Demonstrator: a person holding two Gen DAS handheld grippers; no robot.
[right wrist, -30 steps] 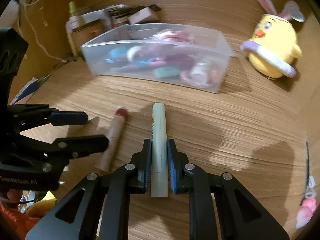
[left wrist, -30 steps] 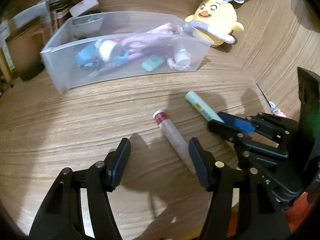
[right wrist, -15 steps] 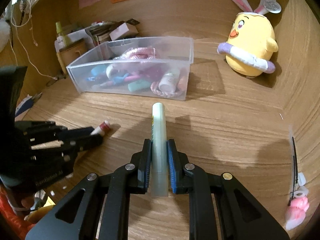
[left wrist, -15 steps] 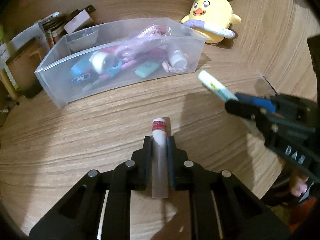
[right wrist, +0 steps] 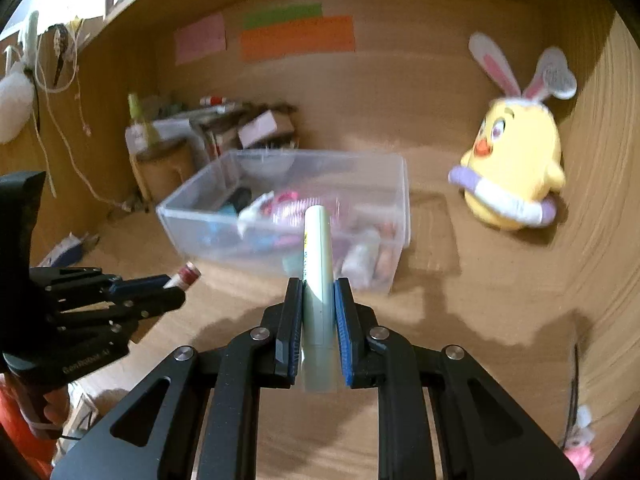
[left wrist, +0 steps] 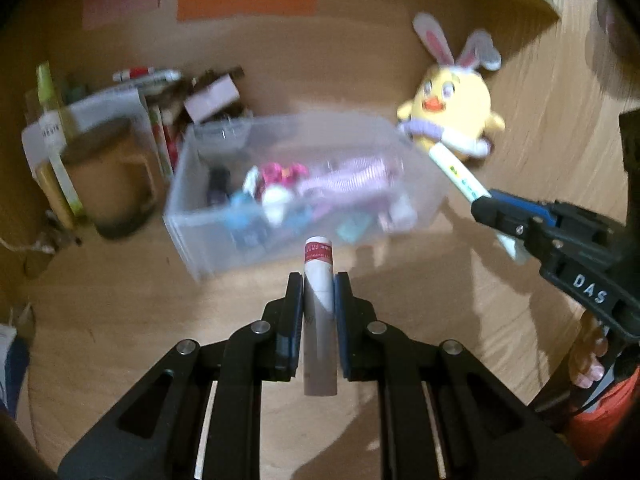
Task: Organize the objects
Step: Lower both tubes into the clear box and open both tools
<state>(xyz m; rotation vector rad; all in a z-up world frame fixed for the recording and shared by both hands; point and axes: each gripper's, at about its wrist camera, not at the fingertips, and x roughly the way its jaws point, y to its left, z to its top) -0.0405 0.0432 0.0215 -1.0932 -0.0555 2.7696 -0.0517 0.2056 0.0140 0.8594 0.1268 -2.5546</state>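
My left gripper (left wrist: 318,284) is shut on a clear tube with a red cap (left wrist: 319,280) and holds it in the air in front of the clear plastic bin (left wrist: 208,240). My right gripper (right wrist: 318,292) is shut on a pale green tube (right wrist: 318,248), also lifted, pointing at the bin (right wrist: 404,200). The bin holds several small items. In the left wrist view the right gripper (left wrist: 486,208) with the green tube (left wrist: 456,168) is at the right. In the right wrist view the left gripper (right wrist: 176,292) with the red-capped tube (right wrist: 186,276) is at the left.
A yellow chick plush (left wrist: 452,112) with bunny ears sits right of the bin, also in the right wrist view (right wrist: 516,164). Boxes, a bottle and a brown mug (left wrist: 108,176) crowd the back left. A small pink item (right wrist: 578,444) lies at the right desk edge.
The left gripper closed on the red-capped tube and lifted it off the desk. The right gripper lifted the green tube. Both have risen and tilted toward the bin.
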